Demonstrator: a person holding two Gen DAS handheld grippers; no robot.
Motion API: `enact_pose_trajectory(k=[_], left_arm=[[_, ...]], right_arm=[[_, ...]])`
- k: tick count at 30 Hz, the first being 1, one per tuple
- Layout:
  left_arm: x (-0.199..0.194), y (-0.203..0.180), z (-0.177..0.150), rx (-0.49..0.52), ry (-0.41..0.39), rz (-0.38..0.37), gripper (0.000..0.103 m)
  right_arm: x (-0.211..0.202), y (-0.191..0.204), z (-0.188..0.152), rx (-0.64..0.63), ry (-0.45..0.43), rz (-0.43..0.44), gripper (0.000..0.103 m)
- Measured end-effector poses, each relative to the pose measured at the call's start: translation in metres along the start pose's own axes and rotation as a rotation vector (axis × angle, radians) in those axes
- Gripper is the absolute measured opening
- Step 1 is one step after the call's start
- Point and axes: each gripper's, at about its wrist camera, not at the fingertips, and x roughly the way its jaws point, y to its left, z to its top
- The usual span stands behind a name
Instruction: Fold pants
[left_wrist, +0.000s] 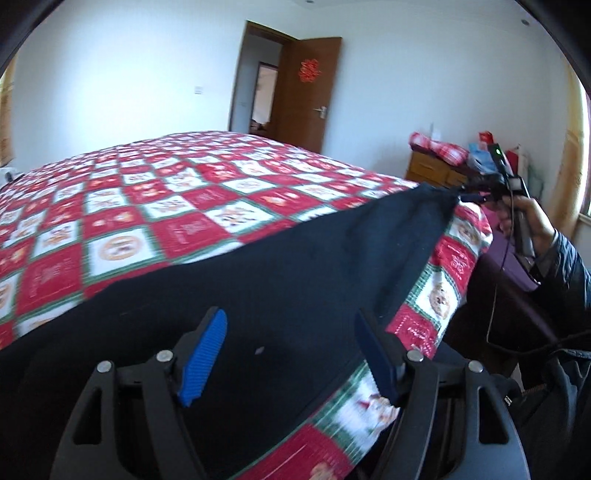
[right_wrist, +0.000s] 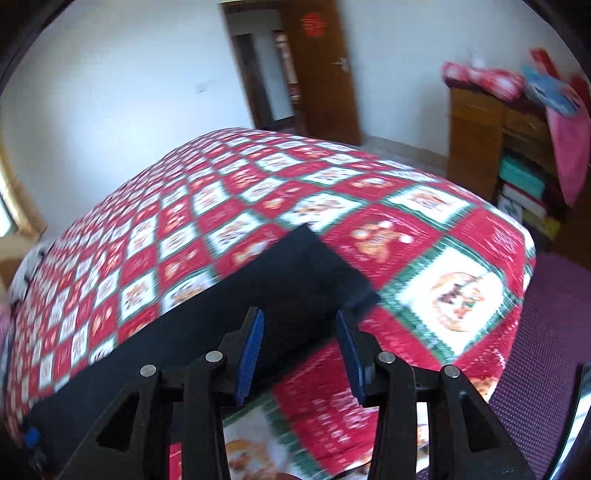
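Dark pants (left_wrist: 258, 280) lie flat along the near edge of a bed with a red and white checked cover (left_wrist: 147, 206). My left gripper (left_wrist: 289, 317) hovers over the cloth with its blue pads wide apart, open and holding nothing. At the far right end of the pants, a person's hand (left_wrist: 524, 218) holds my right gripper (left_wrist: 476, 197) by the cloth's corner. In the right wrist view the right gripper (right_wrist: 299, 317) is open, and the pants' squared end (right_wrist: 280, 280) lies beyond and below its pads, with none of it pinched.
The bed cover (right_wrist: 424, 236) drops off at the near edge. A purple chair (right_wrist: 546, 332) stands close on the right. A wooden dresser (left_wrist: 432, 171) piled with fabric stands by the far wall, and a brown door (left_wrist: 306, 96) is open behind the bed.
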Motion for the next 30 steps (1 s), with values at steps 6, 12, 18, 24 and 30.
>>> enact_pose_trajectory(k=[6, 12, 18, 24, 30], left_arm=[[0.011, 0.015, -0.012, -0.080, 0.036, -0.013, 0.075], [0.008, 0.023, -0.019, -0.127, 0.024, -0.009, 0.075], [0.010, 0.022, -0.020, -0.121, 0.021, -0.002, 0.076], [0.010, 0.024, -0.022, -0.115, 0.016, -0.005, 0.076], [-0.006, 0.027, -0.019, -0.141, -0.032, 0.043, 0.076]], right_arm=[[0.017, -0.030, 0.001, 0.127, 0.015, 0.027, 0.043], [0.020, -0.031, 0.004, 0.140, -0.015, 0.048, 0.016], [0.004, -0.027, 0.009, 0.126, -0.091, 0.122, 0.009], [0.017, -0.032, 0.007, 0.116, -0.049, 0.033, 0.009], [0.012, -0.035, 0.005, 0.113, -0.040, 0.003, 0.014]])
